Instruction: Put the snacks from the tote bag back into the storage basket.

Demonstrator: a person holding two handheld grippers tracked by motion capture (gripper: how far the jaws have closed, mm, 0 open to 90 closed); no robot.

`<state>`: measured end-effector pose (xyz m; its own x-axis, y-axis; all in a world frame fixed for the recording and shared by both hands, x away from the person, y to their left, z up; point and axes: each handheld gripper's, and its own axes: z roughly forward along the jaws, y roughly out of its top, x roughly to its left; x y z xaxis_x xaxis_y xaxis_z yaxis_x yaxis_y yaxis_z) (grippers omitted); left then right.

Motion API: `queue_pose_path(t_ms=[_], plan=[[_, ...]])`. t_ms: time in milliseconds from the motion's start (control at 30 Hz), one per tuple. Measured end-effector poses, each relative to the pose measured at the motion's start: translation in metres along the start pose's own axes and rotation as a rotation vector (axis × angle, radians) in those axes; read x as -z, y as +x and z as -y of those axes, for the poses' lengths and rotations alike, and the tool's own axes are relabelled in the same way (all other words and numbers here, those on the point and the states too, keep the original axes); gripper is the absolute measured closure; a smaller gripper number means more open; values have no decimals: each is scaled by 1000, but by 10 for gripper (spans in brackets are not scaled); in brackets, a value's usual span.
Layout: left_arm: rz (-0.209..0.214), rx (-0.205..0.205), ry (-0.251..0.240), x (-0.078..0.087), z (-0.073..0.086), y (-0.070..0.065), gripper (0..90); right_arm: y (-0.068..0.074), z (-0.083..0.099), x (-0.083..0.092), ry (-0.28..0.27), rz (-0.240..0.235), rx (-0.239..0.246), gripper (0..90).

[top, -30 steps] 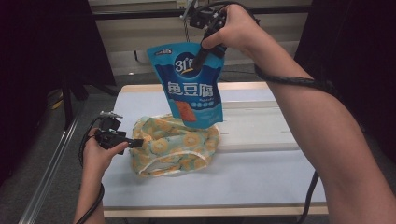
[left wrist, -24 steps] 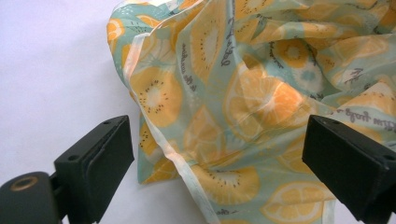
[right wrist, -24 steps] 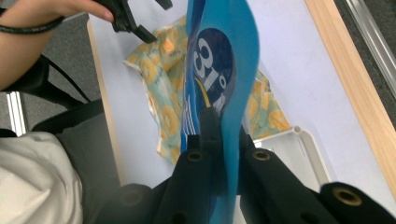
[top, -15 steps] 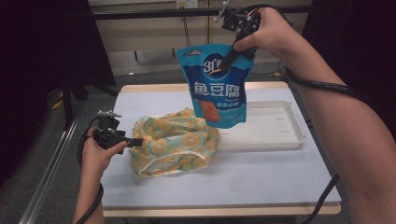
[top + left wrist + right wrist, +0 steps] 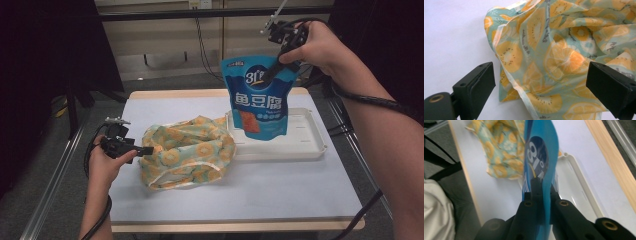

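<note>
Blue snack pouch [image 5: 260,100] is held hanging upright above the white tray [image 5: 310,150], its lower end just over the tray's left part; whether it touches the tray floor cannot be told. Pouch is glossy flexible plastic, flat, with white characters and an orange food picture low on the front. Tray is shallow, rectangular, rigid white plastic with rounded corners and a raised rim, set near the table's far right corner; nothing else is seen lying in it.

Right gripper [image 5: 541,192] is clamped shut on the pouch's top edge, black jaws pressed on both faces of the pouch [image 5: 540,157], as seen in the right gripper view. In the high view the right gripper [image 5: 275,70] is held high over the far edge of the table.

Fabric bag [image 5: 187,150] with an orange citrus-slice print on pale green lies crumpled and soft beside the tray's left end, toward the table's left edge. Pale trim runs along its hem.

Left gripper [image 5: 541,87] is held with jaws spread wide, bag cloth [image 5: 554,50] between and ahead of them, pads not pressed on it. Table top [image 5: 280,190] is smooth, pale lavender, wood-edged.
</note>
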<state>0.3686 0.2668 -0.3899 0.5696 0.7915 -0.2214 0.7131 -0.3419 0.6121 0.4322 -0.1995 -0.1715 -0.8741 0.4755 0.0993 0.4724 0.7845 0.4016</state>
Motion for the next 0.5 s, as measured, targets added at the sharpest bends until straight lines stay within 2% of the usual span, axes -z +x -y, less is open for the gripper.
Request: queue_pose_path(t_ms=[167,267,367,500], plan=[[-2,-7,2,0,0,0,82,-11,15,-12,-5,-11,-12,900],[-5,4,1,0,0,1,84,-16,22,-20,4,-11,-14,900],[-6,-12,16,0,0,2,84,-19,24,-29,19,-14,-13,900],[-7,-10,17,0,0,1,85,-22,25,-40,24,-25,-1,900]])
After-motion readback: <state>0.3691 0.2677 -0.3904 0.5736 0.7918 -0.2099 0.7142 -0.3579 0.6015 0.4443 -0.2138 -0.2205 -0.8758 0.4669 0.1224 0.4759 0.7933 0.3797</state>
